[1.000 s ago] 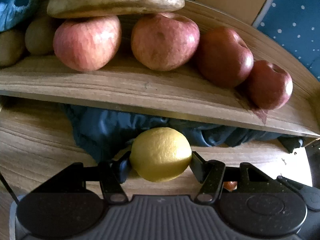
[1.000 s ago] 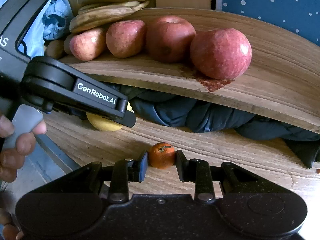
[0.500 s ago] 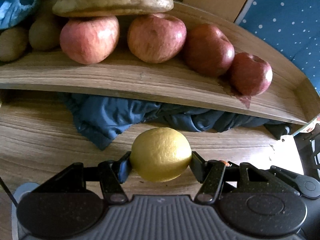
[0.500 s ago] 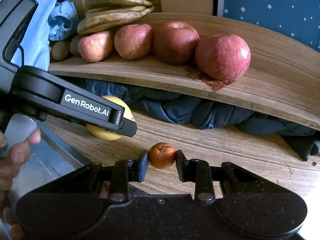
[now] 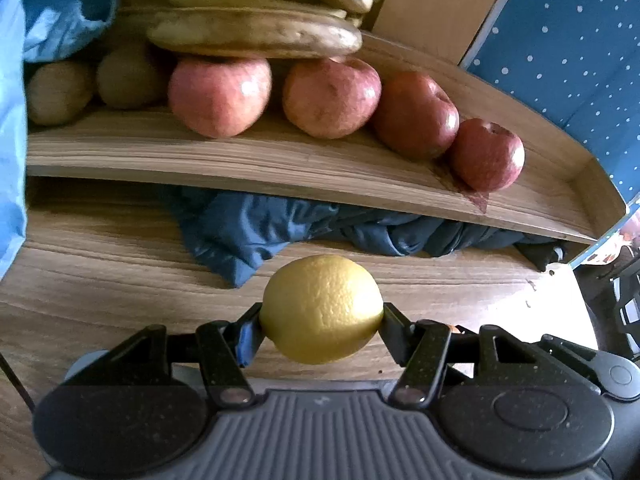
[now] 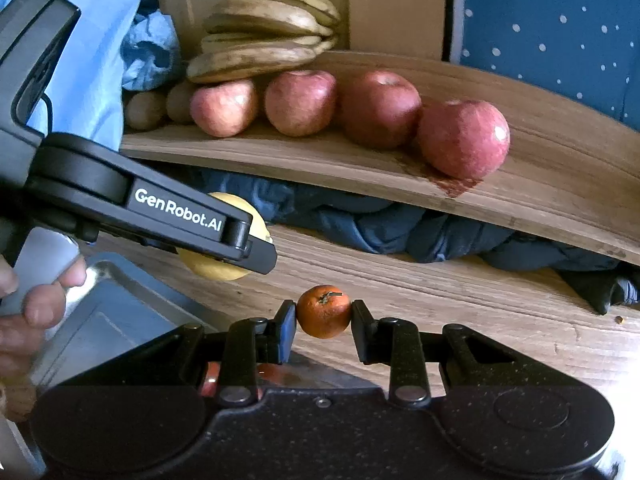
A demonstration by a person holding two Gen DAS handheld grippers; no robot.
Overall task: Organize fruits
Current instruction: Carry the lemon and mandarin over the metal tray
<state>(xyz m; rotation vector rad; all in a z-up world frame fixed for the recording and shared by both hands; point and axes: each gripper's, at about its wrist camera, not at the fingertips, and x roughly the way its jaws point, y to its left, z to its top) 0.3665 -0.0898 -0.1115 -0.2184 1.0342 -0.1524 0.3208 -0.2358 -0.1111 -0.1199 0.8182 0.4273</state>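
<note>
My left gripper [image 5: 321, 312] is shut on a yellow lemon [image 5: 321, 309] and holds it above the wooden table [image 5: 100, 288]; the lemon also shows in the right wrist view [image 6: 224, 268], partly hidden by the left gripper's body. My right gripper [image 6: 323, 314] is shut on a small orange mandarin [image 6: 323, 312], held above the table. On the raised wooden shelf [image 5: 280, 164] lie several red apples [image 5: 219, 96], two kiwis [image 5: 60, 92] and a bunch of browned bananas [image 5: 256, 32].
A dark blue cloth [image 5: 256, 232] is bunched under the shelf. A metal tray [image 6: 108, 316] lies at the lower left of the right wrist view, with a reddish fruit [image 6: 276, 374] behind the gripper. A light blue bag [image 5: 60, 8] sits left of the bananas.
Both grippers have drawn back from the shelf and risen a little, each still holding its fruit. The metal tray has come into the right wrist view.
</note>
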